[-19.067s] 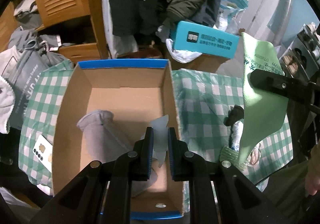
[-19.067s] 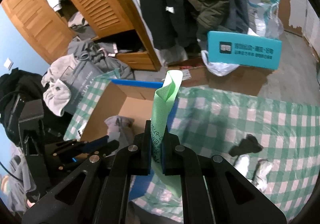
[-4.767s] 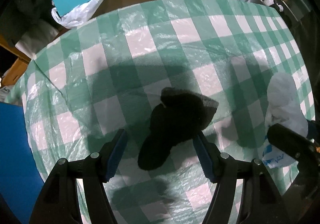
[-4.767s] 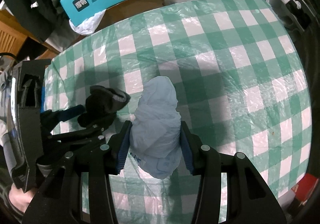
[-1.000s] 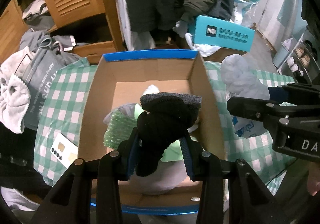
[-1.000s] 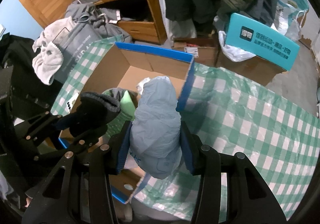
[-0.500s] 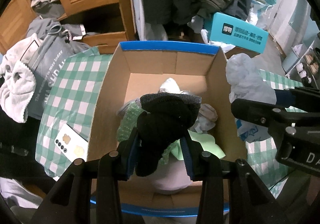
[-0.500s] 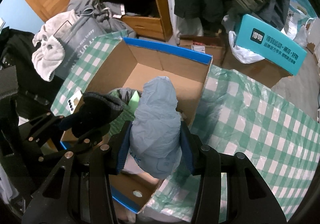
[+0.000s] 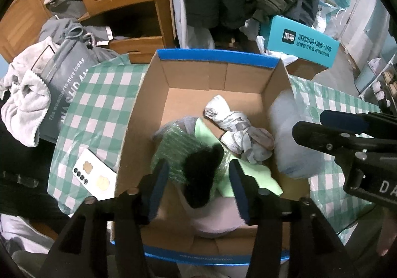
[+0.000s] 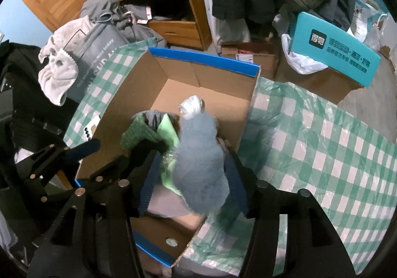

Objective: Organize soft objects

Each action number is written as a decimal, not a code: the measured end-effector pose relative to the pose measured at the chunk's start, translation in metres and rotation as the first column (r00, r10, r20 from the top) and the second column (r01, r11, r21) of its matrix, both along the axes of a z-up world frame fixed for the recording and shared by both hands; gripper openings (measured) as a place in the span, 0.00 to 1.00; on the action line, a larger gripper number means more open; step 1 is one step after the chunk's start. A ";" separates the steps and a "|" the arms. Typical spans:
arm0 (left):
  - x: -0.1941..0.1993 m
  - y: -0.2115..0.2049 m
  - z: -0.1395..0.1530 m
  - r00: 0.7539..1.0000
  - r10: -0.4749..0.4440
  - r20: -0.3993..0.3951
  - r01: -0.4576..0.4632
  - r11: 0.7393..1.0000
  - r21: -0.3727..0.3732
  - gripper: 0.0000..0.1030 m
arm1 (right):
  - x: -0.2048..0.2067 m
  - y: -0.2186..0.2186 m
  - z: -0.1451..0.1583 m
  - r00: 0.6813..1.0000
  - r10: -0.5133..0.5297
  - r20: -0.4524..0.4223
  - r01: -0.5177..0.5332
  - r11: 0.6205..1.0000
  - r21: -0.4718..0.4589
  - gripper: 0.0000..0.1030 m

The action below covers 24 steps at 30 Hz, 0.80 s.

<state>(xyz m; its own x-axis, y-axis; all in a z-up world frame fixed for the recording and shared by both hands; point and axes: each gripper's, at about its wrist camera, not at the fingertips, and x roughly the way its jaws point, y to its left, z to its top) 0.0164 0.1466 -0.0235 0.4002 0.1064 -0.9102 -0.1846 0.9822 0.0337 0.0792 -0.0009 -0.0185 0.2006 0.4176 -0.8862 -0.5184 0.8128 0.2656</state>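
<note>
Left wrist: our left gripper [image 9: 197, 185] spread wide above the cardboard box [image 9: 215, 58]; black sock [image 9: 202, 173] free, atop contents inside.

Right wrist: our right gripper [image 10: 194, 186] parted, blurred blue-grey bundle [image 10: 201, 161] loose over the box's right wall. We should clear that wall inward.

Dim indoor light, fisheye edges, motion blur.

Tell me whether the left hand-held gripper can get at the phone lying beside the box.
Probably yes. The left hand-held gripper is open, the black sock loose between its fingers, and the phone lies uncovered on the checked cloth just outside the cardboard box, whose wall it must clear.
</note>
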 end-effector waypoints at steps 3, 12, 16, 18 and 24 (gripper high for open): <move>-0.001 -0.003 0.006 1.000 -0.006 0.012 0.006 1.000 0.008 0.56 | 0.000 -0.004 0.002 1.000 -0.008 0.001 0.008 1.000 0.005 0.56; -0.004 -0.015 0.018 0.999 -0.040 0.028 0.039 0.999 0.029 0.60 | -0.001 -0.026 0.014 0.997 -0.062 0.037 0.062 0.998 0.006 0.60; -0.005 -0.021 0.023 0.997 -0.047 0.054 0.045 0.998 0.042 0.69 | -0.004 -0.036 0.020 0.995 -0.077 0.056 0.077 0.997 0.005 0.60; -0.004 -0.025 0.025 0.997 -0.063 0.053 0.061 0.997 0.038 0.69 | -0.005 -0.040 0.024 0.994 -0.080 0.072 0.080 0.997 0.004 0.60; -0.005 -0.036 0.032 0.995 -0.078 0.065 0.075 0.996 0.044 0.79 | -0.012 -0.057 0.034 0.989 -0.093 0.119 0.092 0.996 0.008 0.60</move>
<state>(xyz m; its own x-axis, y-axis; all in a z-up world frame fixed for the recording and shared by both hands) 0.0115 0.1103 0.0083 0.4680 0.1105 -0.8768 -0.1120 0.9916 0.0652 0.0673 -0.0583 0.0157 0.3423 0.3944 -0.8528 -0.4691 0.8582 0.2086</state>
